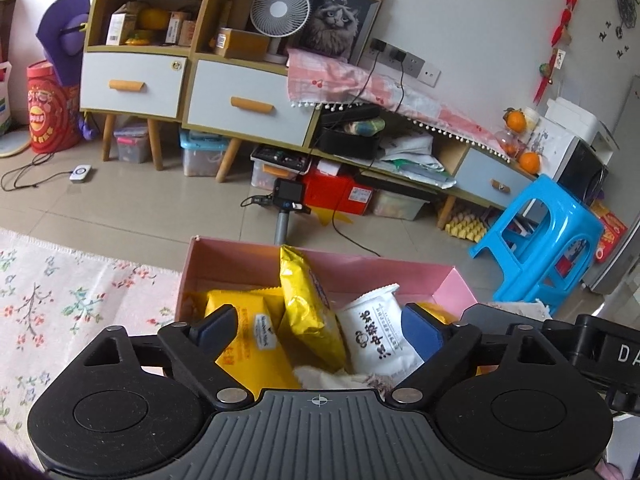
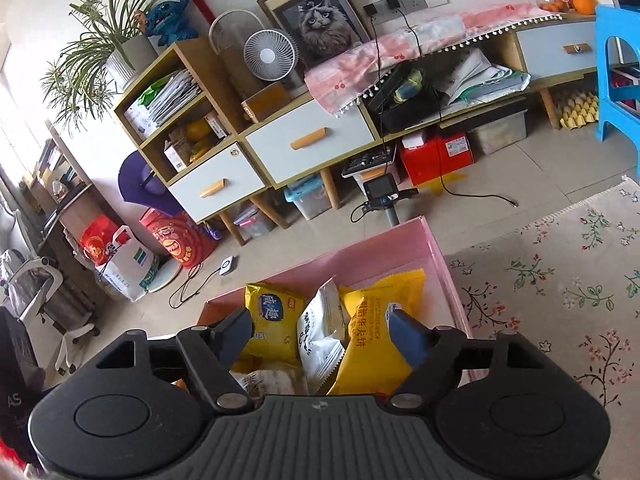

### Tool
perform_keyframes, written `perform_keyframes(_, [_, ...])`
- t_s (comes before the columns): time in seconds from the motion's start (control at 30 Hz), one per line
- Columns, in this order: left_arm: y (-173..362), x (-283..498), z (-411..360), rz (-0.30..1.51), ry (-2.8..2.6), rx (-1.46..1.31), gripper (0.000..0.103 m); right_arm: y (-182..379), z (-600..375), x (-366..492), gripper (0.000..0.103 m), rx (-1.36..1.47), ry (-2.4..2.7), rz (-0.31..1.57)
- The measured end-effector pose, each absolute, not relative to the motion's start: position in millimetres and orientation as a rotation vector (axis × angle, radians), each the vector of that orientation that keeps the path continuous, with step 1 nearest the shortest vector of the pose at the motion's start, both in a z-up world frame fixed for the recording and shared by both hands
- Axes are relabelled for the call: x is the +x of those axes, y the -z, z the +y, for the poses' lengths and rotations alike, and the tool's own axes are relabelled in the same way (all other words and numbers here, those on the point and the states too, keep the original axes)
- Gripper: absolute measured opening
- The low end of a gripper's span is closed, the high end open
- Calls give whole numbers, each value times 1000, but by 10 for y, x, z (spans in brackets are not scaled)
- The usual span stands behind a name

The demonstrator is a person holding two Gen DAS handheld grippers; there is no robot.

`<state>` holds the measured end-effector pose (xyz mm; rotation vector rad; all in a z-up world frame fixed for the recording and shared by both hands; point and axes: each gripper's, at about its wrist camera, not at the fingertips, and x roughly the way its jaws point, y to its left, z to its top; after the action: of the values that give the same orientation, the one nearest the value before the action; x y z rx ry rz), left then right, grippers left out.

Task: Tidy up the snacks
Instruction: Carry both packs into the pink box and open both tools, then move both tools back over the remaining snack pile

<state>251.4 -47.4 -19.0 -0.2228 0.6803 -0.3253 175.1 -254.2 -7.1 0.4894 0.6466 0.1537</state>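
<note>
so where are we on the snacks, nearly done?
Looks close. Done: yellow packs and a white pack sit in the pink box. In hand: nothing; left gripper and right gripper are open over the box. Left: no loose snacks visible.

Just ahead of our left claw (image 1: 320,326) the box (image 1: 460,286) sits on the cloth-covered table (image 1: 80,300), with snack packets (image 1: 304,304) standing and leaning inside it. Our right claw (image 2: 324,334) hangs over the same box. Beyond it lie the floor, a camera on a pole (image 1: 286,196) and then the cabinet (image 1: 248,100).
</note>
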Motion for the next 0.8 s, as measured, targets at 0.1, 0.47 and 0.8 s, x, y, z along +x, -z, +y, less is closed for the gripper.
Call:
perform_keyframes(0.1, [147, 2448, -429, 688, 321, -220, 90, 36, -2527, 1696, 72, 481, -145, 650])
perform_keyframes(0.47, [-105, 2012, -245, 679, 301, -144, 94, -182, -2434, 1442, 81, 413, -115, 681])
perform_keyframes(0.8, [-199, 1511, -89, 708, 272, -111, 96, -418, -2319, 1016, 87, 343, -91, 698])
